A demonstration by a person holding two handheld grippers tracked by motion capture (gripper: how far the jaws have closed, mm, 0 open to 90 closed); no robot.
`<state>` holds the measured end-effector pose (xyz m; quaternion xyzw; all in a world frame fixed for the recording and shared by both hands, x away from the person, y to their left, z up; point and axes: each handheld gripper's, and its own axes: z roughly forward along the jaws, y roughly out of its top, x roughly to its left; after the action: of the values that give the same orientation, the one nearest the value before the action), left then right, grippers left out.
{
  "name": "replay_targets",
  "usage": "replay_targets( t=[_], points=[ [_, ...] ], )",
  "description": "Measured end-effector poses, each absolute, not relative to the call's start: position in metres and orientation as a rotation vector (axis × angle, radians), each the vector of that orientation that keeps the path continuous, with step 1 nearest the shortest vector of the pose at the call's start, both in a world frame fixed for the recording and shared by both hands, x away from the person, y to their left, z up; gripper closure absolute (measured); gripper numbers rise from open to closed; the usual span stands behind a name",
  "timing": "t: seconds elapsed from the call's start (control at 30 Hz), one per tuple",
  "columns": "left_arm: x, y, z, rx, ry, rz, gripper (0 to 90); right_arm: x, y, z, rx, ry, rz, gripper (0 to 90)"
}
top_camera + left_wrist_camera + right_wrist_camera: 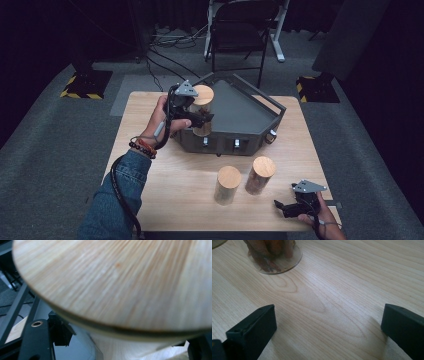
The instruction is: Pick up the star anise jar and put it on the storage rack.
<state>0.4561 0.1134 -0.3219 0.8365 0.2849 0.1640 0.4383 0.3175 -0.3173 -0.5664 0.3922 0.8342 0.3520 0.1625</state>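
A pale wooden cylinder [203,94] hangs upright over the front left corner of a dark grey tray [240,107], with my left gripper [202,119] shut on its side. In the left gripper view the cylinder's round top [120,282] sits very close, with one black finger [37,340] at the lower left. Two more wooden cylinders [228,184] [260,174] stand on the table in front of the tray. My right gripper [282,206] rests near the table's front right corner, open and holding nothing. Between its fingers [328,317] lies bare wood, and a cylinder's base [274,257] shows at the upper left.
The wooden table [165,180] has open surface at its front left. The tray has raised walls and a bar frame [260,92] along its back. A dark folding chair [240,30] and cables stand on the floor beyond the table.
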Motion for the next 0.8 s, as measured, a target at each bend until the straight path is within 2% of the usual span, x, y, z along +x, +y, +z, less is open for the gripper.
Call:
replay_targets(
  t=[0.8],
  points=[
    [0.516, 0.103, -0.338, 2.064, 0.92, 0.44, 24.6, 0.318, -0.317, -0.566, 1.118, 2.38, 1.004, 0.0]
  ],
)
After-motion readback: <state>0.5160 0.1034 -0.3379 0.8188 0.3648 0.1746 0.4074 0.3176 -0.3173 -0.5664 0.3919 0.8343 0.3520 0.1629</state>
